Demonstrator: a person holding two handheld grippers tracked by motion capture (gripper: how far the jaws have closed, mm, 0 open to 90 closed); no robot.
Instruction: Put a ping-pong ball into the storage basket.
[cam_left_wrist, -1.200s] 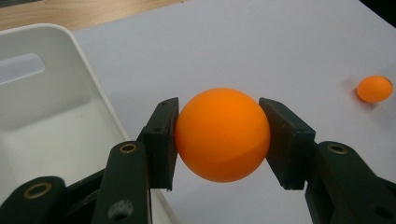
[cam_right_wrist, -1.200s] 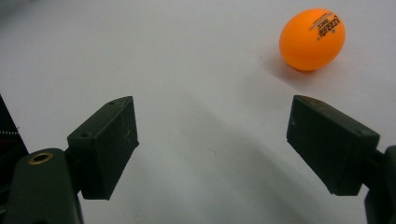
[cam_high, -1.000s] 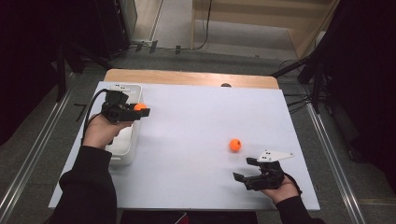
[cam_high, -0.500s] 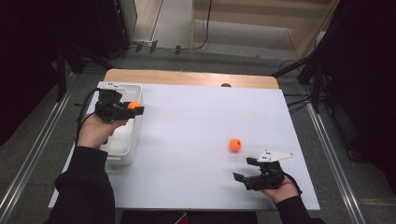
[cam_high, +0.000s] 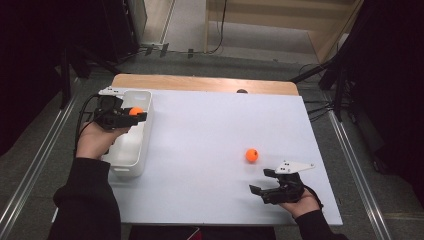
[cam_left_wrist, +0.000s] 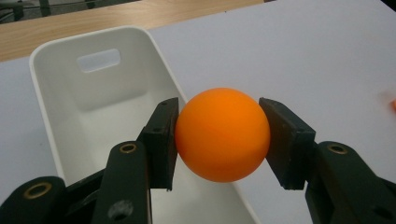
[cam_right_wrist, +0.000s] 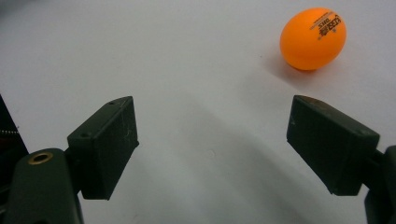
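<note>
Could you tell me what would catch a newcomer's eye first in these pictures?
Most striking is the orange ball clamped in the left gripper, held over the right rim of the white bin at the table's left edge. A second orange ball lies loose on the white tabletop, just ahead of the open right gripper.

left gripper (cam_high: 131, 116) | carried orange ball (cam_high: 135, 111) | now over white bin (cam_high: 131, 145)

The high view looks forward and down over the whole surface (cam_high: 210, 130) from afar. The left tool's camera sits close over the white bin (cam_left_wrist: 93, 93), also in the high view. The right tool's camera skims the surface near the loose orange ball (cam_right_wrist: 313, 38), likewise shared.
</note>
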